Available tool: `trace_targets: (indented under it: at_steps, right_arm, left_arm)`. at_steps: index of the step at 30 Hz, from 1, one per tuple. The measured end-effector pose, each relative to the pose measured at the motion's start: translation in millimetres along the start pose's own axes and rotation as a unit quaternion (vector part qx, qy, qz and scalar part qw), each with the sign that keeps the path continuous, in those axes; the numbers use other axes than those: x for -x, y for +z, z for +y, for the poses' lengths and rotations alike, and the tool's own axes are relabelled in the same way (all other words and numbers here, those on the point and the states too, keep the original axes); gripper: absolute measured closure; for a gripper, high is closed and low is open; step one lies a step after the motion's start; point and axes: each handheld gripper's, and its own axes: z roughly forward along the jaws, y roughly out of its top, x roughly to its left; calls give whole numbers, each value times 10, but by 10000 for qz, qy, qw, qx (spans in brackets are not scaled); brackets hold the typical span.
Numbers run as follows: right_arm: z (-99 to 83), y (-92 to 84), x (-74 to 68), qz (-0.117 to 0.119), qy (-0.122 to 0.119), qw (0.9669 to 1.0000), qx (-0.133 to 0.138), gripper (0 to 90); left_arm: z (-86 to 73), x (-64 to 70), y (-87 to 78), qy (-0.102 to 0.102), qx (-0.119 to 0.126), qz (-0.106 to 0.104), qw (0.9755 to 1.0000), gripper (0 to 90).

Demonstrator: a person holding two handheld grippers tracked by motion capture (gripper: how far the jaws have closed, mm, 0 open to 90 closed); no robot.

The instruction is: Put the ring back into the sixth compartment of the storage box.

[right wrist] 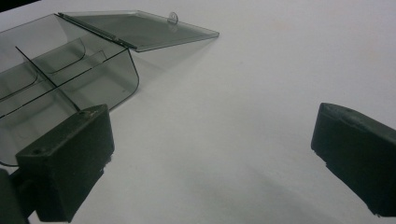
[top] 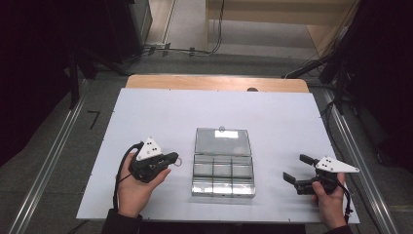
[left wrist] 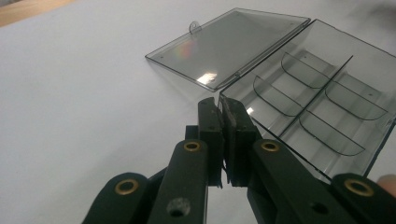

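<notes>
A clear plastic organiser box [top: 223, 176] sits open at the middle of the white tabletop [top: 146, 107], its hinged lid [top: 222, 141] folded flat on the far side and its divided compartments empty, as a person holds a two-jaw tool in each hand to either side of it. The left claw [top: 171, 157], seen from above just beside the box's left edge, has its jaws pressed together with nothing visible between them; in the left gripper view the tips sit close to the near corner where lid meets tray, though whether they touch it cannot be told. The right claw [top: 296, 169] rests well apart from the box on its right, jaws spread wide and empty, the box's rounded corner visible beyond one jaw in the right gripper view.

The box looks light, rigid and thin-walled, the sort of smooth moulded plastic likely to slide on the tabletop rather than stay put when nudged, and liable to crack or flex at the hinge if forced. A small tab with a hole [top: 222, 129] stands at the lid's free edge and appears the natural place to pinch for swinging the lid closed; the tray's side walls offer a firmer hold for steadying or lifting, though slick faces may call for a square, centred grip
</notes>
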Motion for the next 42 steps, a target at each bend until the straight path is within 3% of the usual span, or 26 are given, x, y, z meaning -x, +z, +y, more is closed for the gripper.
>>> trace_targets:
  at_steps: [21,42]
  right_arm:
    - [0,0,0,2,0,10000,5,0]
    - [0,0,0,0,-2,10000,4,0]
  left_arm:
    - [112,136,-74,198,139,-153,9996,877]
    - [182,305,-24,375,163,-522,9978,877]
